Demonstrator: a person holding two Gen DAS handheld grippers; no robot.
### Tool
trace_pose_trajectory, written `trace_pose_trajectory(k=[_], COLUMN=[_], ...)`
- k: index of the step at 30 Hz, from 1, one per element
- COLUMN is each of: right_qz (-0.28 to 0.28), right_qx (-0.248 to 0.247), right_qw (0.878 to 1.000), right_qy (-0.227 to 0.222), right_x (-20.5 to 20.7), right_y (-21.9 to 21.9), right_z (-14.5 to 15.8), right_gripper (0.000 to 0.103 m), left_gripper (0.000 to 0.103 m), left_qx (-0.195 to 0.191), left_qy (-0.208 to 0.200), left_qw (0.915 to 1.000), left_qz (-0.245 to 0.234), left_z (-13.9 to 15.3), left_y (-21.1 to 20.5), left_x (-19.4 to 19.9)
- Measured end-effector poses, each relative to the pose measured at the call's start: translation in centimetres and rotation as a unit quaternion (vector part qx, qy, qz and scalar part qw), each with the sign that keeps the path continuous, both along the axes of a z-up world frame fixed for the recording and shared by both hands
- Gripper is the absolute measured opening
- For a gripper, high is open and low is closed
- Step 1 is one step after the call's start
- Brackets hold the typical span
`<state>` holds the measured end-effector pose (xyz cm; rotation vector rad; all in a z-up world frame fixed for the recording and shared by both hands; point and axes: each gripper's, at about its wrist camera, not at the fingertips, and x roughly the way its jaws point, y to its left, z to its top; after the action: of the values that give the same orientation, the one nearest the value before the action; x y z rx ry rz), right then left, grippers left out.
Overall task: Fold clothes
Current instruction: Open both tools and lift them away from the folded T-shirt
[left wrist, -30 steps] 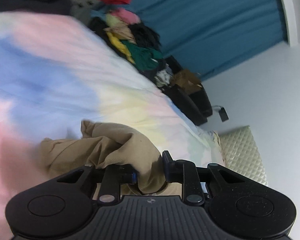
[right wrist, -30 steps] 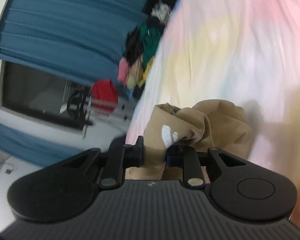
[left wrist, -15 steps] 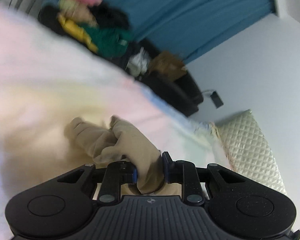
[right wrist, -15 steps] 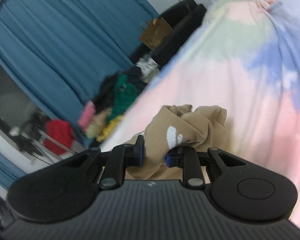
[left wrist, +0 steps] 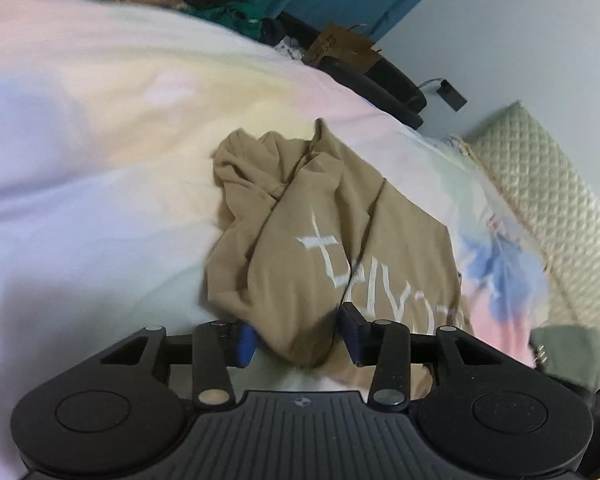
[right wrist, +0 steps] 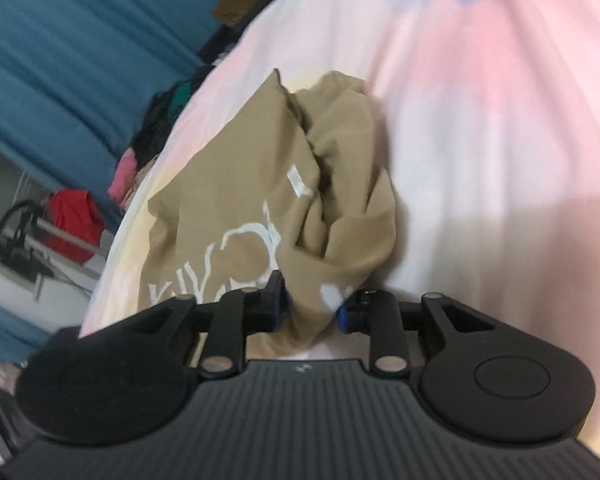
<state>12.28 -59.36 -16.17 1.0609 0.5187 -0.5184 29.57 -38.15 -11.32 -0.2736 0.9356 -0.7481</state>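
Tan tee (left wrist: 300, 248), white scrawled lettering, "+" legible, rest unreadable

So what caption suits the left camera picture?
Left gripper open around a tan shirt on a pastel bedspread.

Ahead of the left tongs (left wrist: 298, 340), the crumpled tan printed shirt (left wrist: 320, 240) fills the path; open pastel tie-dye bedspread (left wrist: 100, 140) lies to their left. The quilted cream headboard (left wrist: 540, 200) blocks their right. Bare bedspread opens right of the right tongs (right wrist: 310, 304).
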Motion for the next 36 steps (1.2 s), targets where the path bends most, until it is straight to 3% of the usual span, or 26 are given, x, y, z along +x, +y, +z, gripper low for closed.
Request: trace_pose_trajectory(k=[4, 12, 13, 14, 16, 19, 22, 28, 32, 36], right_qz=[0.006, 0.049, 0.051, 0.052, 0.053, 0.063, 0.066, 0.06, 0.057, 0.054], right_qx=[-0.014, -0.138, -0.151, -0.166, -0.201, -0.261, -0.298, -0.34, -0.367, -0.39], right_qw=[0.999, 0.989, 0.987, 0.985, 0.978, 0.963, 0.952, 0.937, 0.927, 0.917], right_qy=[0.042, 0.031, 0.027, 0.018, -0.002, -0.021, -0.038, -0.054, -0.063, -0.068], right_x=[-1.9, -7.6, -8.3, -9.1, -10.8, -13.2, -15.6, -18.8, -20.9, -22.6], right_y=[2.1, 7.3, 8.0, 8.7, 10.5, 13.4, 15.9, 19.0, 21.0, 22.7], right_z=[2.0, 12.5, 13.8, 15.2, 17.9, 21.2, 23.3, 22.9, 22.5, 21.9], right_gripper=[0.03, 0.031, 0.04, 0.063, 0.091, 0.093, 0.093, 0.094, 0.093, 0.093], left_gripper=[0.075, 0.088, 0.091, 0.092, 0.103, 0.103, 0.103, 0.103, 0.103, 0.103], left_qx=[0.023, 0.039, 0.032, 0.025, 0.012, 0.008, 0.012, 0.032, 0.036, 0.042], left_qy=[-0.057, -0.191, -0.203, -0.215, -0.234, -0.263, -0.286, -0.325, -0.345, -0.347], left_qw=[0.9981, 0.9802, 0.9781, 0.9758, 0.9713, 0.964, 0.9579, 0.9449, 0.9378, 0.937], left_qz=[-0.012, -0.036, -0.036, -0.035, -0.039, -0.038, -0.021, -0.016, -0.005, -0.001], left_z=[6.0, 19.4, 20.8, 22.2, 24.5, 27.1, 28.6, 29.1, 27.8, 26.0], left_y=[1.7, 6.0, 6.7, 7.4, 8.7, 10.5, 12.1, 14.6, 16.5, 17.0], left_x=[-3.6, -12.4, -13.5, -14.6, -17.1, -20.7, -23.9, -29.7, -32.4, -32.9])
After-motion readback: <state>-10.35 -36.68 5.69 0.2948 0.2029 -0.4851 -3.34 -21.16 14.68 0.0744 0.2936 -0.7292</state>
